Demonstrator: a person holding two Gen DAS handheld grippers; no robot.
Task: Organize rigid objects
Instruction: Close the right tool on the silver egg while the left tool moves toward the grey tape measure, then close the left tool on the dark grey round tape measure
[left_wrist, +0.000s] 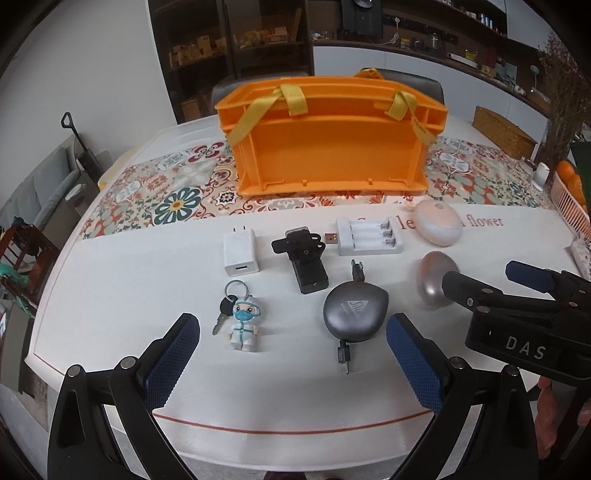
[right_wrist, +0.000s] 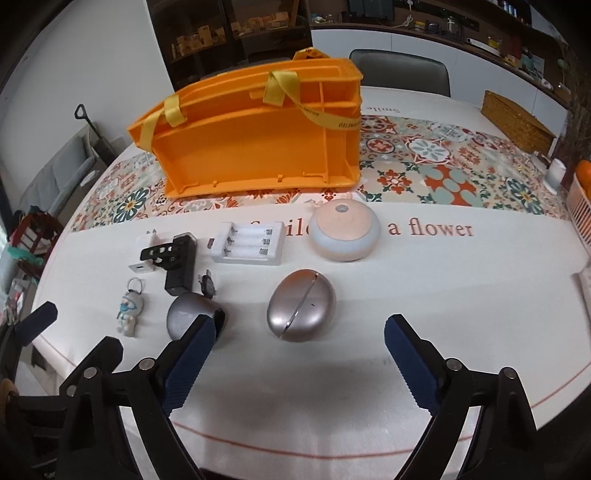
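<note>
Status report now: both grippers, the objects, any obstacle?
Left gripper open, empty. Right gripper open, empty, silver oval case ahead. Seven small items loose on table; orange bin empty behind. Nothing in the way.

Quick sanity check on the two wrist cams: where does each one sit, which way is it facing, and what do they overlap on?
Left wrist: on the left hand-held gripper, angled down over the table's near edge at the figurine keychain and grey cable reel; its own open fingers show, plus the right hand-held gripper at right.
Right wrist: on the right hand-held gripper, angled down at the silver oval case; its open fingers show, the left gripper's fingertip at far left.
Shared: orange crate, battery charger, round pink lamp.
</note>
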